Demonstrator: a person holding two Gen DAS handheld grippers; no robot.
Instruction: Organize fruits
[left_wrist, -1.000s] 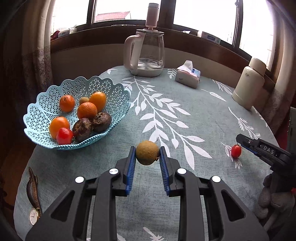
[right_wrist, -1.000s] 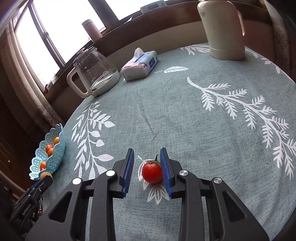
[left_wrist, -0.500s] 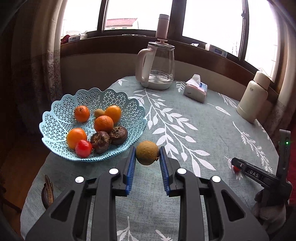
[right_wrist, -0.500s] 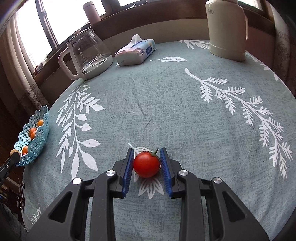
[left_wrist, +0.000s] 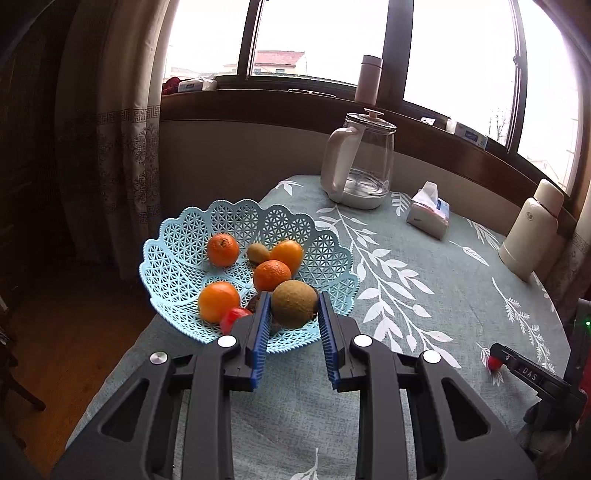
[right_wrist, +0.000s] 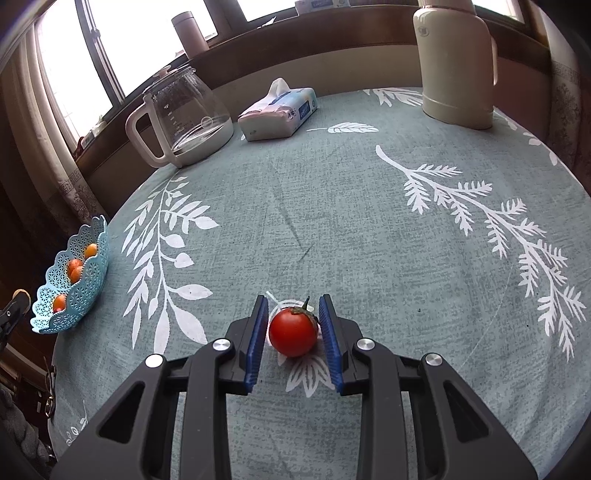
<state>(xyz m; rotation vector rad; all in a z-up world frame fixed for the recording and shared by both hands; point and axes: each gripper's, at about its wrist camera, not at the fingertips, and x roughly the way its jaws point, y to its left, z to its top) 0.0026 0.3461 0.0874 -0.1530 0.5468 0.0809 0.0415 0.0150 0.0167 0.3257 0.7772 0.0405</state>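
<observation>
A brown kiwi (left_wrist: 294, 303) was held between the left tongs (left_wrist: 294, 325) above the near rim of the blue basket (left_wrist: 177, 258); release was judged best over a gap beside the oranges (left_wrist: 272, 274). A tomato (right_wrist: 293, 331) on the worktop (right_wrist: 332, 221) was straddled by the right tongs (right_wrist: 294, 343), contact not discernible. Only the left view showed the basket's contents.
</observation>
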